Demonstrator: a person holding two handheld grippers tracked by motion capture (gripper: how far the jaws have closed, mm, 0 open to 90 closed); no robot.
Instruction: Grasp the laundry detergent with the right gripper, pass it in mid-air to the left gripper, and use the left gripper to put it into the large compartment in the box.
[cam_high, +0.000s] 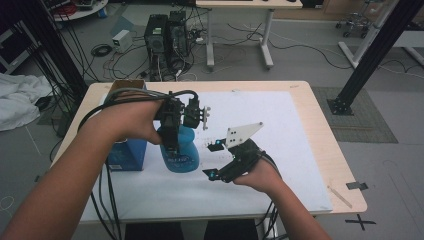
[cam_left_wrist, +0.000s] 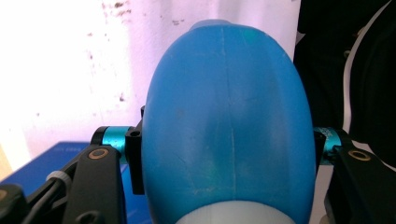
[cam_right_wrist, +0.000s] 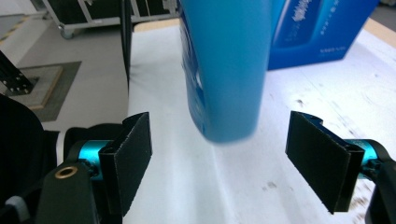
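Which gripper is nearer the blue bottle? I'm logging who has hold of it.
Left. The left gripper is clamped on the blue bottle, jaws pressed against both its sides. The right gripper sits open just beside the bottle, not touching it.

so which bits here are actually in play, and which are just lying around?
In play:
- blue bottle, clamped in the left hand-held gripper, apparently lifted off the white mat
- right hand-held gripper, jaws open, facing the bottle

Lying about:
- blue box on the mat
- computer towers and cables on the floor
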